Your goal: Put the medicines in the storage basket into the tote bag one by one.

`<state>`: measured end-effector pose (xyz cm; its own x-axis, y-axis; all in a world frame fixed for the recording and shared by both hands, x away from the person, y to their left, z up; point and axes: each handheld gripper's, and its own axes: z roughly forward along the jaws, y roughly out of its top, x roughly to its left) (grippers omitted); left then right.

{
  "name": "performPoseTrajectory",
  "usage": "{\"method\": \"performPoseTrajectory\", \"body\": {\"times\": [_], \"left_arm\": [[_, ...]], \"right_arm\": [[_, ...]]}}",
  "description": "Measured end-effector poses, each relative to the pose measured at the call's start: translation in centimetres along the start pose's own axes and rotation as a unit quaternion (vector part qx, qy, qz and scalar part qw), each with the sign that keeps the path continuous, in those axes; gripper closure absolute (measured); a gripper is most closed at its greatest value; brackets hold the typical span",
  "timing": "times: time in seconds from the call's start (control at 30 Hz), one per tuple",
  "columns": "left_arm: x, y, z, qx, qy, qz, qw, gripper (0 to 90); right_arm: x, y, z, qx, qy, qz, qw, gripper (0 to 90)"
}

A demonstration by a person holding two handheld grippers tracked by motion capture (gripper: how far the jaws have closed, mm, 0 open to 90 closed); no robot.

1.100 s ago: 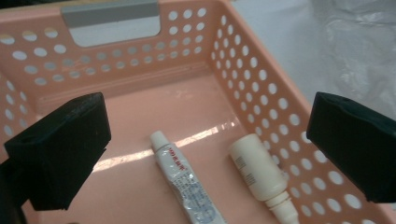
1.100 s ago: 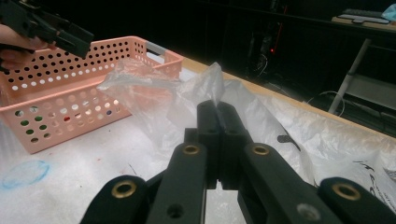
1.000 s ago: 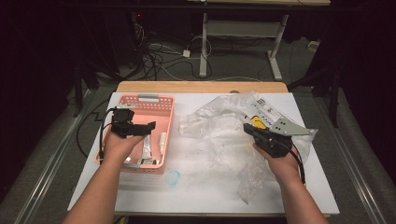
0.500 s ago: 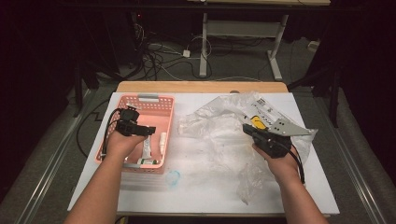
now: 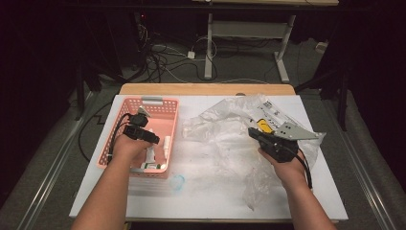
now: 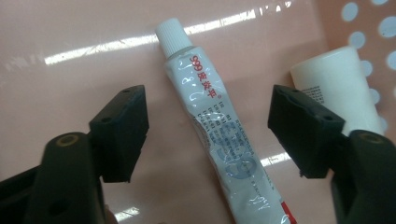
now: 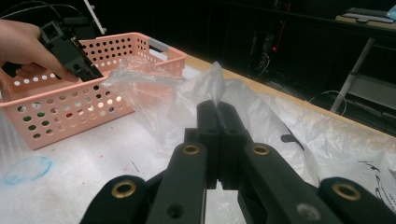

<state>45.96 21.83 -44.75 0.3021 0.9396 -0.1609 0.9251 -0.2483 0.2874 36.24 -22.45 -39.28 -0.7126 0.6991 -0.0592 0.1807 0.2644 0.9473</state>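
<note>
Left gripper (image 6: 208, 135) lower over tube (image 6: 219, 135)

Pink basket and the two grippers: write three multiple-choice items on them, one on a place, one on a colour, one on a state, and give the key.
1. Where does the glue tube lie?
A. On the pink basket's floor
B. On the bare white table
C. Inside the clear plastic bag

2. What colour is the tube's cap?
A. Red
B. White
C. Black

3. How does the right gripper stand?
A. Wide open above the basket
B. Open around the tube
C. Shut on the clear plastic bag

Key: 1 A, the left gripper view shows pink plastic under the tube. 2 B, the ribbed cap is white. 3 C, the right gripper view shows its jaws together with bag film pinched between them.
</note>
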Motion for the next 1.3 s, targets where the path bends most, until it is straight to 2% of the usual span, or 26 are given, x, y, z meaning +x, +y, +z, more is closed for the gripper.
{"method": "performPoseTrajectory", "body": {"times": [0.1,0.23,0.3,0.47,0.5,0.6,0.77,1.3], "left_arm": [[0.0,0.2,0.1,0.01,-0.003,-0.004,0.9999,38.6],[-0.3,0.3,0.4,0.022,-0.002,-0.004,0.9997,43.0],[-0.4,0.3,0.4,0.024,0.008,0.005,0.9997,48.3],[-1.1,0.4,0.5,0.036,0.028,0.023,0.9987,53.0],[-1.2,0.4,0.5,0.038,0.032,0.028,0.9984,57.3],[-1.5,0.4,0.6,0.041,0.038,0.041,0.9976,59.3],[-1.7,0.5,0.6,0.041,0.036,0.047,0.9974,66.3],[-1.8,0.3,0.3,0.031,0.033,0.051,0.9976,67.6]], "right_arm": [[0.1,0.0,0.0,0.001,-0.001,0.0,1.0,90.0],[0.1,0.0,0.0,0.002,-0.001,-0.003,1.0,90.0],[0.1,0.0,0.0,0.002,0.0,-0.001,1.0,90.0],[0.2,0.0,0.1,0.003,-0.001,-0.001,1.0,90.0],[0.2,0.0,0.1,0.002,-0.001,-0.001,1.0,90.0],[0.2,0.0,0.1,0.002,0.001,0.0,1.0,90.0],[0.4,0.0,0.1,0.002,0.001,-0.004,1.0,90.0],[0.2,0.1,-0.2,-0.003,-0.001,-0.001,1.0,90.0]]}}
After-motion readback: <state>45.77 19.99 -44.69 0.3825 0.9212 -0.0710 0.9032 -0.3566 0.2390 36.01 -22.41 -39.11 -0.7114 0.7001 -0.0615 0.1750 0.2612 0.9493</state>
